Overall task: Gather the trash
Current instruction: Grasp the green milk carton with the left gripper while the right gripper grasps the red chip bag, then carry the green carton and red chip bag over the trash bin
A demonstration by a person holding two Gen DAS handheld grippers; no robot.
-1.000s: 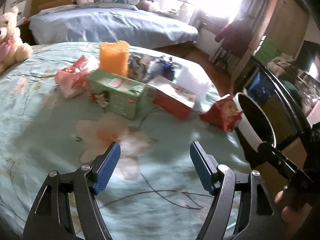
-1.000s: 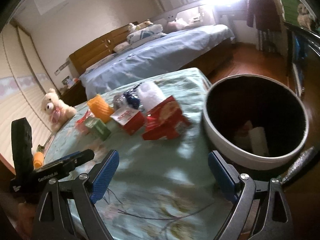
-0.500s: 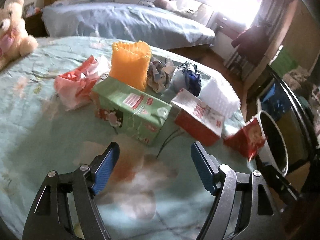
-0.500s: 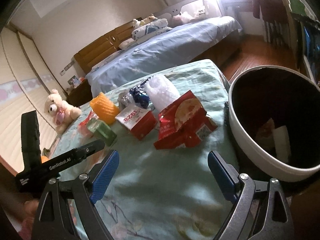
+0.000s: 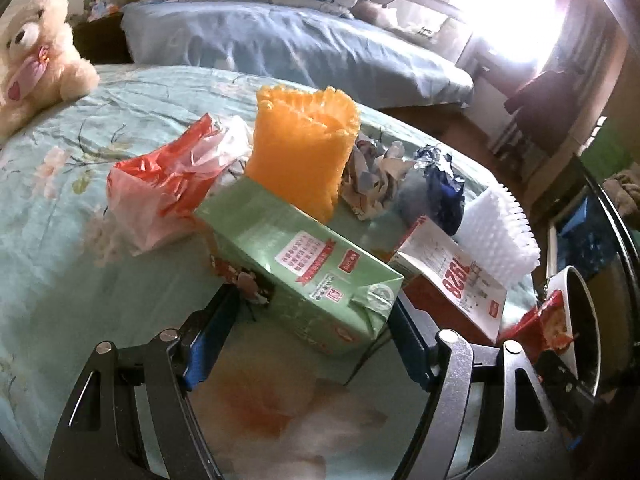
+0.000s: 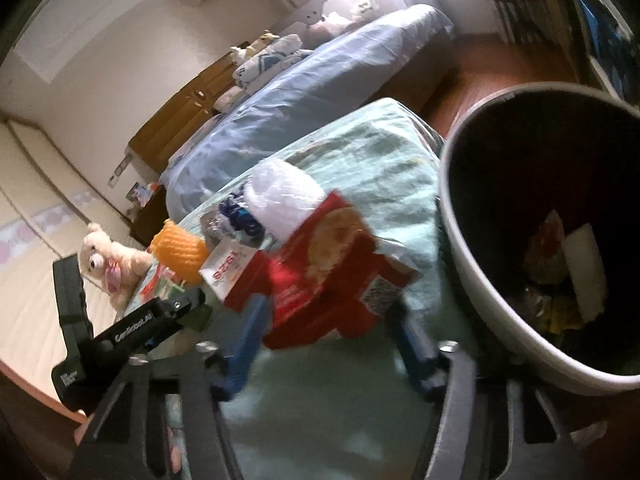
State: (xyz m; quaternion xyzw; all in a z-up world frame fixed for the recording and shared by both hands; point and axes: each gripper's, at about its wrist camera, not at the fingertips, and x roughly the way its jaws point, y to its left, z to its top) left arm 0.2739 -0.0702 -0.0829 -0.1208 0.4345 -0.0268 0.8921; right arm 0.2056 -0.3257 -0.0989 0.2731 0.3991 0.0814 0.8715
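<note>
We see daylight pouring from a window (image 5: pixel 532 12) at the upper right of the left wrist view, blown out to pure white, with haze spreading over the blue bed (image 5: pixel 304 52) below it. In the right wrist view the same glare sits at the top centre. The trash bin (image 6: pixel 472 280) at the right there is nearly black inside, and its contents are dim. The right wrist picture is smeared by motion: the red box (image 6: pixel 332 264) and the blue pads look soft. The left wrist picture is sharper, though the green carton (image 5: pixel 304 264) casts shade toward the lower frame. Both views bend strongly and darken at the corners
</note>
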